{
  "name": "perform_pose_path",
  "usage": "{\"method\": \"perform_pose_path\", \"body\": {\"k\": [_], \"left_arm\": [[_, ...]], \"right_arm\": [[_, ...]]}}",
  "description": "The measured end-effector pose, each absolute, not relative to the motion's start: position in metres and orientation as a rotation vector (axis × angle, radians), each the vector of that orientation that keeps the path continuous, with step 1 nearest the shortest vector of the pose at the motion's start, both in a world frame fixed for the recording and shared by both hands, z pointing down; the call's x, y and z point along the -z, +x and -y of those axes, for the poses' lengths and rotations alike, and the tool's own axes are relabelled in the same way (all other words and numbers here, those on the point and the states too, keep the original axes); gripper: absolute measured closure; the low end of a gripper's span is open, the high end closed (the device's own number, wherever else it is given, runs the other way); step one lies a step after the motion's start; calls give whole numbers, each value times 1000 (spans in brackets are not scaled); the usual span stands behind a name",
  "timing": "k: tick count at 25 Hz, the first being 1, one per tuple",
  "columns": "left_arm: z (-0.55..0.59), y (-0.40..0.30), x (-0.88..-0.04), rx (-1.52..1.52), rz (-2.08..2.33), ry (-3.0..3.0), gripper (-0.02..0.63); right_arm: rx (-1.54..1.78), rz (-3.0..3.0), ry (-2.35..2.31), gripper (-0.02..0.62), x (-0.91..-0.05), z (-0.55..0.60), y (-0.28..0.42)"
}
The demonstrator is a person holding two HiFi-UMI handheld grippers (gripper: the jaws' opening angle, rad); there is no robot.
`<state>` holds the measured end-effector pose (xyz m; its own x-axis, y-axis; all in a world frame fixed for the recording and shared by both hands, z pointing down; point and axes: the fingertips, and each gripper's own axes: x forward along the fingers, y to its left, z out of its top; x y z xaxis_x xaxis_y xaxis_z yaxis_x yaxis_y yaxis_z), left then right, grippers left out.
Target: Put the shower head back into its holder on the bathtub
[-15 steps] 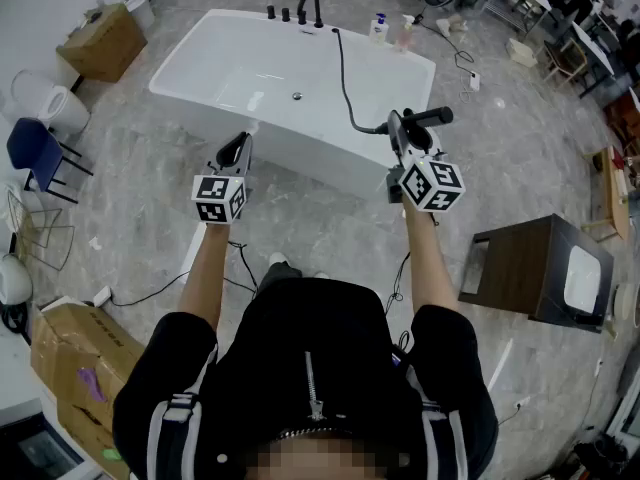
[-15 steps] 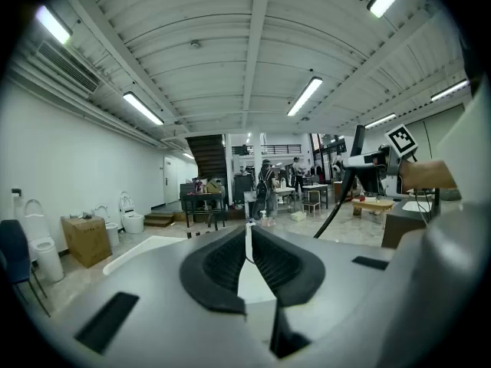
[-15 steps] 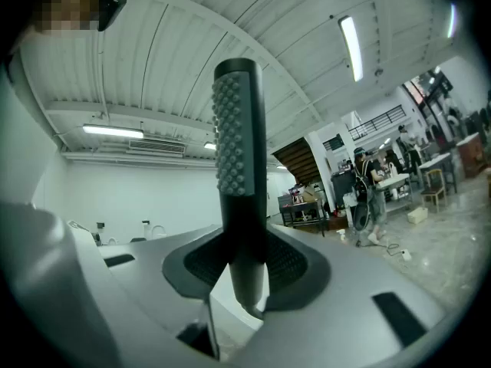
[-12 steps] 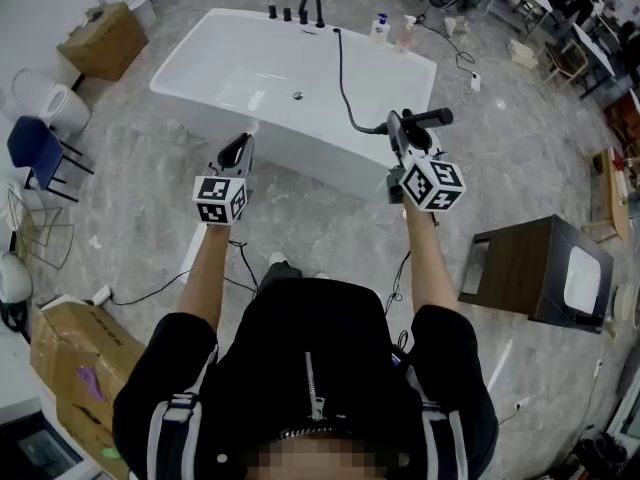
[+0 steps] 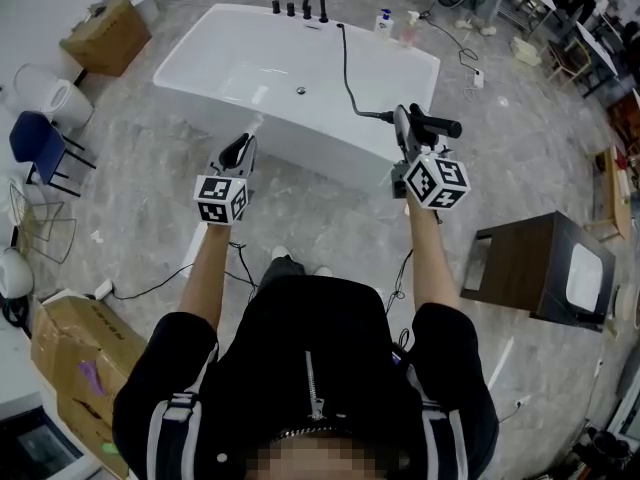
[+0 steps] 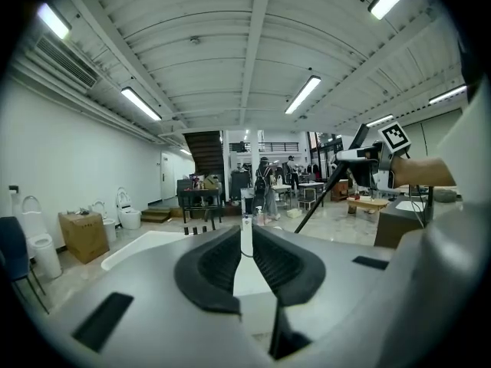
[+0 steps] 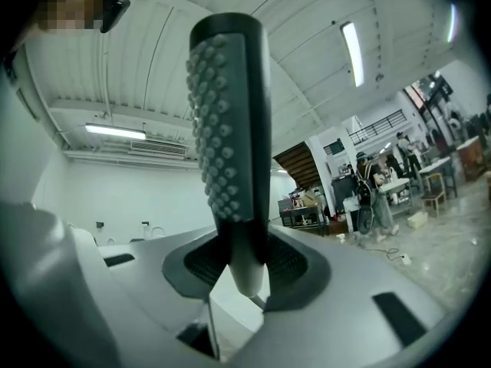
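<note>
White bathtub (image 5: pixel 230 68) on grey marbled floor (image 5: pixel 330 218), which lies open along its near rim. Right gripper (image 5: pixel 405 136) jaws clamp the shower head (image 5: pixel 437 125) just outside the bathtub's right end. Left gripper (image 5: pixel 243 146) jaws are together, empty.

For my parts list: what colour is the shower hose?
The hose is black; the head view shows it best.
</note>
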<state>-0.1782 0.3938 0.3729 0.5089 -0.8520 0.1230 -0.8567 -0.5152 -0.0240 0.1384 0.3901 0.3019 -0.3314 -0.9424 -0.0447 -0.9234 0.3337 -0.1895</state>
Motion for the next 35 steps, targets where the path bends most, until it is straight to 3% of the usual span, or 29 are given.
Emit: {"method": "perform_pose_path", "body": {"k": [11,12,14,15,21,35], "left_arm": [[-399,-173,-374,-188,1515,2703,565],[-399,-171,-374,-187,1511,2704,551],[-399,-167,-377,-194,1499,2702,416],[-399,-165,-378,-202,1496,2699,378],[-398,-165,-385,-162,1517,2670,282],[-369,-177,-410,-184,1498,2623,279]], "right_arm": [[67,-2424,-1698,459,-268,-397,144],[69,-2425,-1697,459,-267,-397,145],[77,-2426,-1695,459,-268,-397,147],[83,-2427,-1694,459,-269,-398,148],[133,-2443,-1694,459,-284,-395,149],[235,-2475,-1706,459,-314,-358,140]]}}
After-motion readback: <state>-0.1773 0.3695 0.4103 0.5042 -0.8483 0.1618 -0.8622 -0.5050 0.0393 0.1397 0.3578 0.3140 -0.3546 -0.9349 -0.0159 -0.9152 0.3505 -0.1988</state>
